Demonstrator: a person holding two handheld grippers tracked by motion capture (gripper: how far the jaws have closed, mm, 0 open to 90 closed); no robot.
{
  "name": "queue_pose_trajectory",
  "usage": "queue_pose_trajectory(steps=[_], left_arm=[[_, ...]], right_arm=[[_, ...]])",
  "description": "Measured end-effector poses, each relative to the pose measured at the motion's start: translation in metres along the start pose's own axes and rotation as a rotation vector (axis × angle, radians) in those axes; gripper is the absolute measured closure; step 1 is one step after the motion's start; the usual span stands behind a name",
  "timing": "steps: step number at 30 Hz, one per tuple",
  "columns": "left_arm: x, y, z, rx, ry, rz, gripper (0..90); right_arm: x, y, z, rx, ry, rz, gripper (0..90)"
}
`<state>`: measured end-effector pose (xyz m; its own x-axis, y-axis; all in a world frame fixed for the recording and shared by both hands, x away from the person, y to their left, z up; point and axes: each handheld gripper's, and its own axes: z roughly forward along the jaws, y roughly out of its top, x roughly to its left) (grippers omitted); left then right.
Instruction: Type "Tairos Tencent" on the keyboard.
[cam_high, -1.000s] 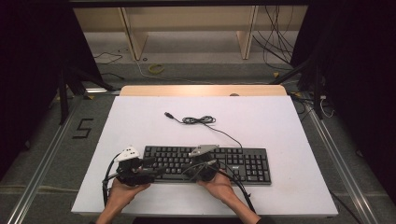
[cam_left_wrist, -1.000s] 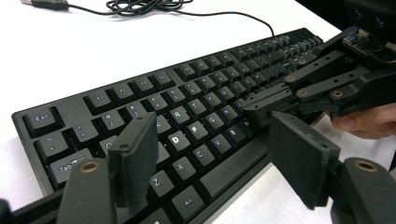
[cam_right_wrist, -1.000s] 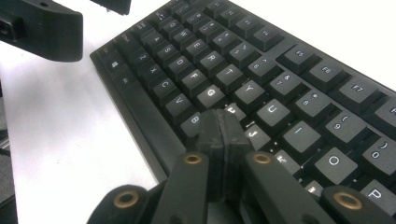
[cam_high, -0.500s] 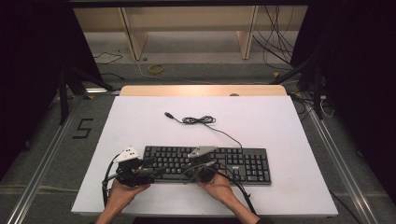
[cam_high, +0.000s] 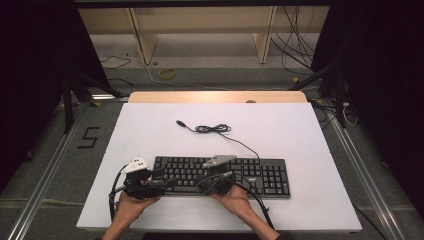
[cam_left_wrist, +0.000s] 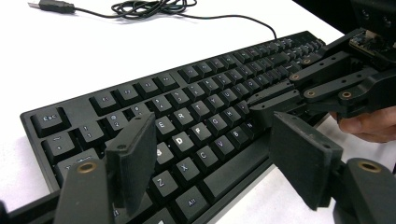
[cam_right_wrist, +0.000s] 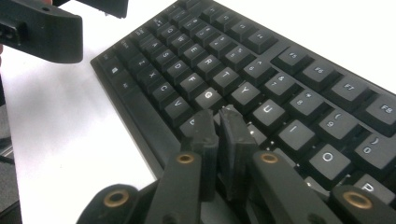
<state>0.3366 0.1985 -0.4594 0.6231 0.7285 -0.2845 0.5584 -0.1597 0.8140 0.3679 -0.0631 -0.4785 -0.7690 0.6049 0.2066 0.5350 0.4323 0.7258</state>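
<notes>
A black keyboard (cam_high: 260, 175) (cam_left_wrist: 201, 88) (cam_right_wrist: 280, 70) lies flat near the front of the white table (cam_high: 300, 125). My left gripper (cam_high: 167, 184) (cam_left_wrist: 212, 140) hovers over its left end, open, with the pads wide apart above the letter keys and nothing held. My right gripper (cam_high: 199, 184) (cam_right_wrist: 219, 116) points down at the middle keys. Its tips rest by the H key, where the left gripper view shows them (cam_left_wrist: 254, 102) too. Its jaws have just been opening a crack; the pads stand almost together with nothing between them.
The keyboard's cable (cam_high: 212, 129) (cam_left_wrist: 149, 7) runs back from it in a loose coil, ending in a USB plug (cam_high: 181, 123) on bare table. Wooden shelving and floor cables lie beyond the far edge.
</notes>
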Motion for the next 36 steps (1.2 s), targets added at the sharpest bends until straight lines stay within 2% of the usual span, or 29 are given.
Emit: queue_pose_trajectory(steps=[9, 11, 19, 23, 28, 30, 36], left_arm=[[0.001, 0.001, 0.000, -0.002, 0.003, -0.002, 31.7], [0.001, 0.001, 0.000, -0.002, 0.003, -0.003, 31.6], [0.002, 0.003, 0.001, -0.002, 0.008, -0.001, 32.0], [0.002, 0.004, 0.002, -0.003, 0.013, 0.001, 33.5], [0.003, 0.006, 0.005, 0.007, 0.014, 0.006, 36.6], [0.003, 0.007, 0.007, 0.012, 0.015, 0.010, 40.1], [0.002, 0.008, 0.012, 0.030, 0.007, 0.020, 52.6]], right_arm=[[0.000, 0.001, -0.004, -0.017, 0.007, 0.007, 83.7], [-0.001, 0.001, -0.006, -0.024, 0.013, 0.008, 79.6], [-0.002, 0.001, -0.013, -0.047, 0.023, 0.011, 73.6], [-0.006, -0.002, -0.020, -0.062, 0.030, 0.019, 66.4], [-0.007, -0.004, -0.026, -0.073, 0.039, 0.027, 58.7], [-0.008, -0.005, -0.031, -0.084, 0.041, 0.032, 52.1], [-0.011, -0.007, -0.043, -0.121, 0.042, 0.037, 47.1]])
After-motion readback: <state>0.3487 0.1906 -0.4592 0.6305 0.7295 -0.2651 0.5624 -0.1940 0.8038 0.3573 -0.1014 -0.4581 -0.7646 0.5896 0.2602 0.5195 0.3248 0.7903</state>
